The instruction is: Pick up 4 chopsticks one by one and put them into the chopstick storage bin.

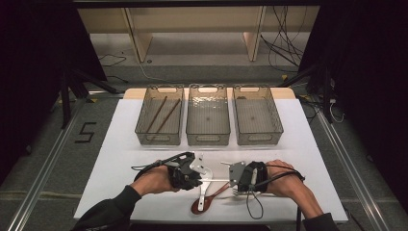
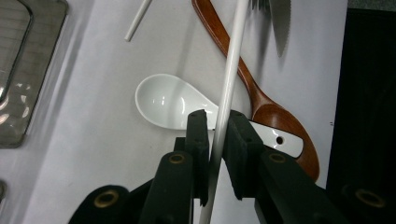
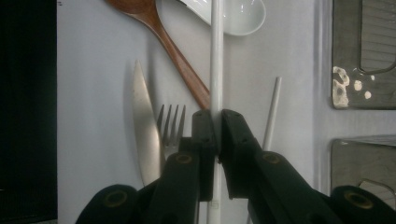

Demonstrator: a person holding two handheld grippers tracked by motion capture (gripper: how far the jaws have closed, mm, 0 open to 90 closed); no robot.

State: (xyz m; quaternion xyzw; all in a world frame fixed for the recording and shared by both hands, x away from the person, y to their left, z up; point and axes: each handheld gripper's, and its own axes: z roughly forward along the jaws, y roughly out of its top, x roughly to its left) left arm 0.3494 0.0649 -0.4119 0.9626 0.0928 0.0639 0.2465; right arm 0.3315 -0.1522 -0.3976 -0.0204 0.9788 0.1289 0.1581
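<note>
A white chopstick [image 2: 229, 70] is clamped by both the left gripper [image 2: 215, 126] and right gripper [image 3: 217, 122], above a wooden spoon [image 2: 261, 102], white spoon [image 2: 170, 100], knife [image 3: 142, 126] and fork [image 3: 171, 123].

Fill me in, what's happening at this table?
A person holds one white chopstick between two claws: the right claw is shut on one end, the left claw grips the other. Below it on the table lie a white spoon, wooden spoon, knife, fork and second white chopstick. The left bin holds brown chopsticks.
</note>
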